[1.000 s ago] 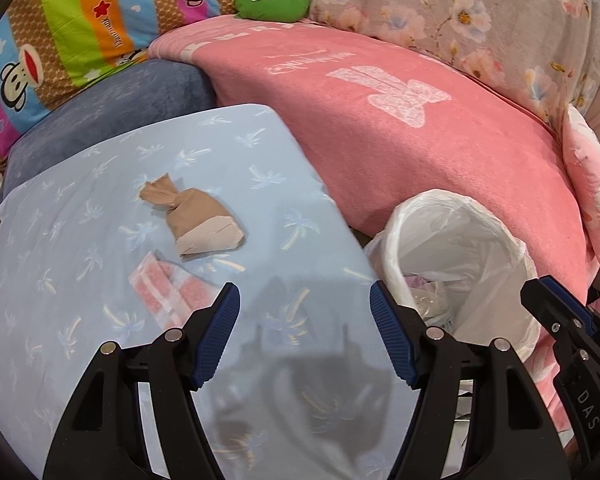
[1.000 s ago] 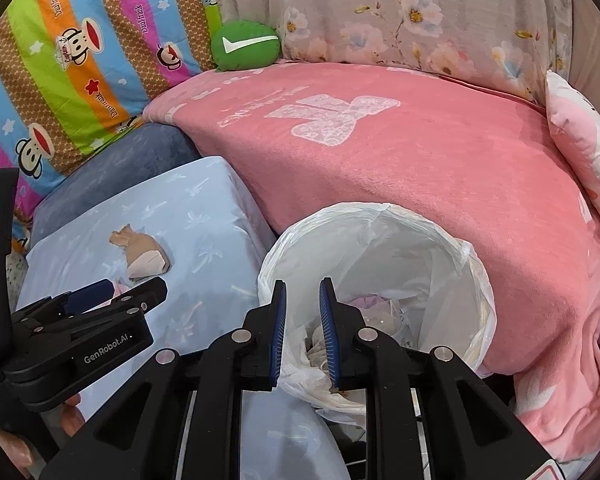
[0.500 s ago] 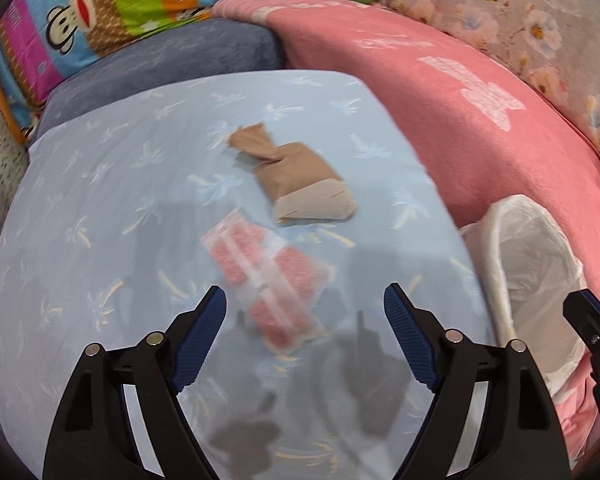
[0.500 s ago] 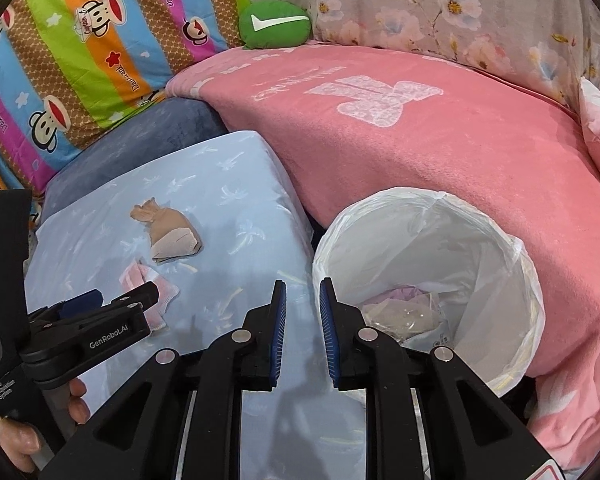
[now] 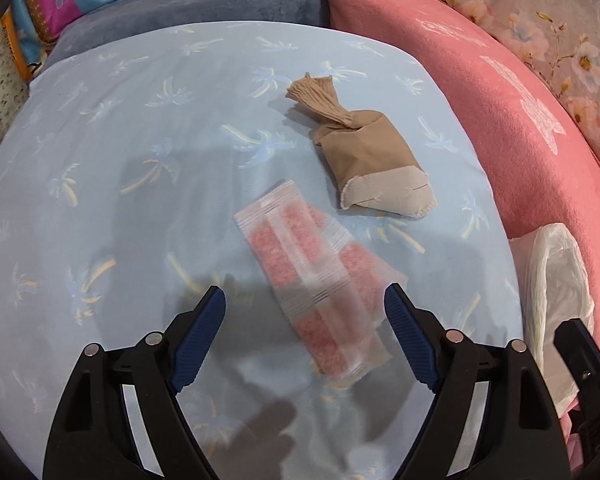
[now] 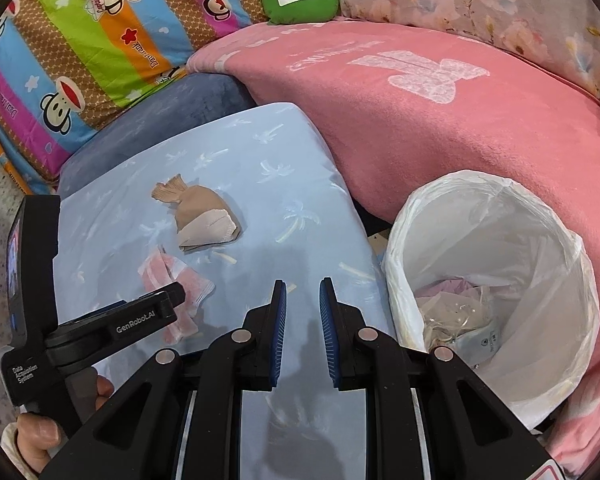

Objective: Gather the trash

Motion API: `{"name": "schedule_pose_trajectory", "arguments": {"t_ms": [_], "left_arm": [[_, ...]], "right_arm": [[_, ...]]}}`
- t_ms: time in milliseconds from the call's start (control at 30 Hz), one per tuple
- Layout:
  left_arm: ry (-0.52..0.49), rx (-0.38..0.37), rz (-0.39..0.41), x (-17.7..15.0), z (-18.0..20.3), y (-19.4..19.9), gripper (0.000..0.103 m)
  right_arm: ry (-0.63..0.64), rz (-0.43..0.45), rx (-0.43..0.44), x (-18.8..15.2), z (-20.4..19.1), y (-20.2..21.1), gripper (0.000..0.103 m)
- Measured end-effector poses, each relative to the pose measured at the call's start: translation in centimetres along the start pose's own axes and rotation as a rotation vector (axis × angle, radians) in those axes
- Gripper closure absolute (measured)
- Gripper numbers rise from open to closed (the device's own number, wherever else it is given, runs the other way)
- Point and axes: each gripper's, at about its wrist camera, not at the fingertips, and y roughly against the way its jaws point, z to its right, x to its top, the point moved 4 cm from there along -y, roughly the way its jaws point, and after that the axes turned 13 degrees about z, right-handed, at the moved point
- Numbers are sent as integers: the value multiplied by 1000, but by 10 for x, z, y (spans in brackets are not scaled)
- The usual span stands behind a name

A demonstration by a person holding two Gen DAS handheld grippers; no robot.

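Printed on the left gripper (image 6: 156,304): "GenRobot.AI" and "Data Acquisition System". Tipped steeply down over the blue palm-tree sheet (image 5: 100,160), fingers (image 5: 198,336) just spread wide, pink packet (image 5: 312,288) lying between them, untouched. Tan sock bundle (image 5: 364,160) just beyond the packet. Right gripper (image 6: 302,316) tipped down too, fingers close together but not touching, holding nothing. Bin with white bag (image 6: 540,240) on the right, trash inside.
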Motion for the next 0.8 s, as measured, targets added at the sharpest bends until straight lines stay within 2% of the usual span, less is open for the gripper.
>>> {"name": "schedule_pose_trajectory", "arguments": {"t_ms": [33, 67, 133, 167, 200, 267, 333, 533, 733, 800], "left_arm": [[-6, 3, 0, 0, 1, -2, 30], [-13, -1, -4, 0, 3, -3, 38], [-24, 1, -5, 0, 4, -5, 46], [-30, -8, 2, 1, 5, -4, 58], [-32, -17, 2, 1, 5, -4, 61], [-23, -35, 3, 2, 4, -2, 77], [-21, -33, 14, 4, -1, 0, 89], [11, -24, 43, 16, -22, 9, 99], [13, 29, 93, 35, -42, 15, 99], [13, 41, 104, 40, -47, 15, 99]], "right_arm": [[3, -3, 2, 0, -1, -2, 85], [6, -6, 4, 1, -4, -4, 85], [13, -11, 11, 1, -8, -8, 85], [16, -13, 13, 1, -10, -9, 85], [19, -16, 16, 1, -12, -11, 85], [21, -25, 25, 1, -16, -16, 85], [16, -35, 40, 0, -20, -21, 85], [12, -52, 82, 4, -39, -38, 85], [27, -69, 115, 11, -64, -62, 85], [33, -61, 120, 16, -72, -70, 75]]}}
